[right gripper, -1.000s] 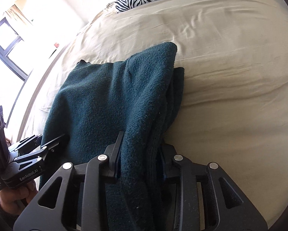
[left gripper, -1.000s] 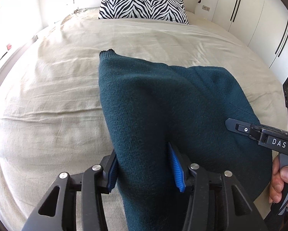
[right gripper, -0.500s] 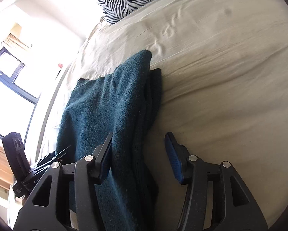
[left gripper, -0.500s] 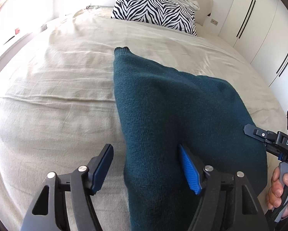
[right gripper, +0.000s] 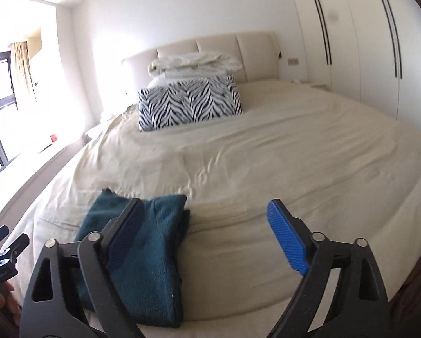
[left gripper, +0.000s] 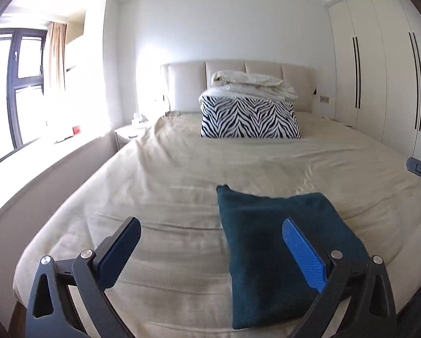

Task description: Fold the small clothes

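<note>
A dark teal knit garment (left gripper: 269,242) lies folded into a compact rectangle near the foot edge of the bed; it also shows in the right wrist view (right gripper: 151,253). My left gripper (left gripper: 210,239) is open and empty, raised above the bed, its right finger over the garment. My right gripper (right gripper: 205,225) is open and empty, raised too, its left finger over the garment's right part. Neither gripper touches the cloth.
The beige bed sheet (left gripper: 182,174) covers a wide bed. A zebra-print pillow (left gripper: 250,118) with a folded white duvet (left gripper: 252,83) on it sits at the headboard. White wardrobes (left gripper: 379,64) stand on the right, a window (left gripper: 10,84) on the left.
Both grippers opened, let go of the teal garment and pulled up and back from it. The garment now lies folded flat on the bed.
</note>
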Demonstrator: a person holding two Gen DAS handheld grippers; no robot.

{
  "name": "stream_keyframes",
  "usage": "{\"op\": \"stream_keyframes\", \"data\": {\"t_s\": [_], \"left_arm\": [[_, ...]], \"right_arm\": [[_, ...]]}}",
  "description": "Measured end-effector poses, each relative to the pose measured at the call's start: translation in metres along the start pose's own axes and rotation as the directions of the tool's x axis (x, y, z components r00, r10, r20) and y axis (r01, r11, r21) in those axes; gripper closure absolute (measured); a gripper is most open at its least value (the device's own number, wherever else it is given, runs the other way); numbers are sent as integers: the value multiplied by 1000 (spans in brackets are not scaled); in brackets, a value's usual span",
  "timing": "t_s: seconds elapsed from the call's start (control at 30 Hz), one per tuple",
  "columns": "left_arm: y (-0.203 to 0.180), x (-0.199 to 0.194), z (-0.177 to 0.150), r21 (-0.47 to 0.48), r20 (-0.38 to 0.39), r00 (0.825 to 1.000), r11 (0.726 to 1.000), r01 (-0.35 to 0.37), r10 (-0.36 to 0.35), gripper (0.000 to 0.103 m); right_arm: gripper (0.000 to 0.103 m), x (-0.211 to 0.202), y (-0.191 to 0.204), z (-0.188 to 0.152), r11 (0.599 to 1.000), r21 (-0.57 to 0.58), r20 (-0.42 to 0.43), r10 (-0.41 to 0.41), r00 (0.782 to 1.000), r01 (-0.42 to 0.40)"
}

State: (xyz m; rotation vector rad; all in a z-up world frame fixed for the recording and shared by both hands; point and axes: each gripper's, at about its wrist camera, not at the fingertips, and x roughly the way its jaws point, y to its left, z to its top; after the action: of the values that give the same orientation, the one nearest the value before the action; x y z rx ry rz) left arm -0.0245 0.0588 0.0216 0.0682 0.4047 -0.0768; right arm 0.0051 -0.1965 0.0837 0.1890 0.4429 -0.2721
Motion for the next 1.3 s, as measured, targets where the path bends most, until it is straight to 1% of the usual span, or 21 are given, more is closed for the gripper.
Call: {"op": "stream_keyframes", "data": {"t_s": [0.03, 0.1, 0.17, 0.23, 0.27, 0.3, 0.37, 0.4, 0.43, 0.5, 0.57, 0.63, 0.7, 0.77, 0.83, 0.93, 1.0, 1.1, 1.2, 1.3], "left_arm": [[0, -7, 9, 8, 26, 999, 1000, -20, 20, 0], [-1, -25, 25, 21, 81, 996, 999, -46, 44, 0], [-2, -44, 40, 25, 136, 990, 999, -42, 38, 0], [0, -61, 57, 21, 185, 983, 1000, -2, -2, 0], [1, -68, 65, 7, 201, 979, 1000, 22, -23, 0], [5, -73, 72, -21, 204, 979, 999, 33, -27, 0], [11, -80, 82, -78, 173, 985, 996, 36, -22, 0], [13, -82, 87, -90, 164, 986, 995, 51, -35, 0], [13, -80, 89, -94, 152, 988, 994, 46, -31, 0], [12, -79, 86, -84, 128, 992, 996, 4, 7, 0], [8, -70, 77, -67, 85, 996, 998, -13, 18, 0], [6, -59, 68, -69, 22, 1000, 998, -2, 4, 0], [1, -50, 55, -76, -24, 1000, 997, 16, -18, 0], [-4, -42, 43, -70, -68, 997, 997, 37, -42, 0], [-9, -39, 33, -67, -96, 994, 996, 54, -60, 0], [-14, -33, 24, -50, -139, 990, 998, 27, -34, 0], [-13, -26, 19, -55, -171, 985, 998, 20, -29, 0], [-8, -15, 11, -73, -229, 973, 997, 3, -20, 0], [-7, -3, 1, -72, -284, 959, 997, -12, -9, 0], [-4, 5, -8, -86, -314, 949, 996, -7, -21, 0]], "right_arm": [[1, -14, 3, 6, 1000, -4, 62, -22, 998, 22], [0, -39, 12, 18, 998, -17, 173, -56, 983, 60], [0, -59, 21, 31, 997, -52, 234, -40, 972, 54], [0, -71, 30, 44, 995, -98, 222, -4, 975, 27], [0, -77, 35, 51, 993, -119, 209, 23, 978, 3], [0, -83, 39, 56, 991, -131, 203, 47, 978, -20], [0, -96, 46, 64, 990, -133, 223, 71, 972, -42], [0, -103, 48, 68, 990, -134, 237, 80, 968, -49], [0, -108, 51, 70, 989, -137, 244, 86, 966, -53], [0, -109, 57, 72, 989, -138, 213, 77, 974, -48], [0, -102, 61, 69, 991, -126, 148, 66, 987, -47], [0, -92, 65, 60, 993, -113, 68, 39, 997, -32], [0, -82, 67, 47, 994, -105, -10, 24, 1000, -24], [0, -76, 72, 34, 994, -110, -60, 9, 998, -15], [0, -71, 74, 22, 994, -112, -89, -2, 996, -8], [0, -56, 75, 8, 993, -110, -152, -51, 987, 35], [0, -41, 73, -2, 992, -107, -204, -85, 975, 64], [0, -29, 69, -14, 993, -92, -265, -98, 959, 76], [0, -23, 68, -25, 993, -97, -276, -98, 956, 74], [0, -25, 72, -30, 991, -119, -252, -92, 963, 64]]}}
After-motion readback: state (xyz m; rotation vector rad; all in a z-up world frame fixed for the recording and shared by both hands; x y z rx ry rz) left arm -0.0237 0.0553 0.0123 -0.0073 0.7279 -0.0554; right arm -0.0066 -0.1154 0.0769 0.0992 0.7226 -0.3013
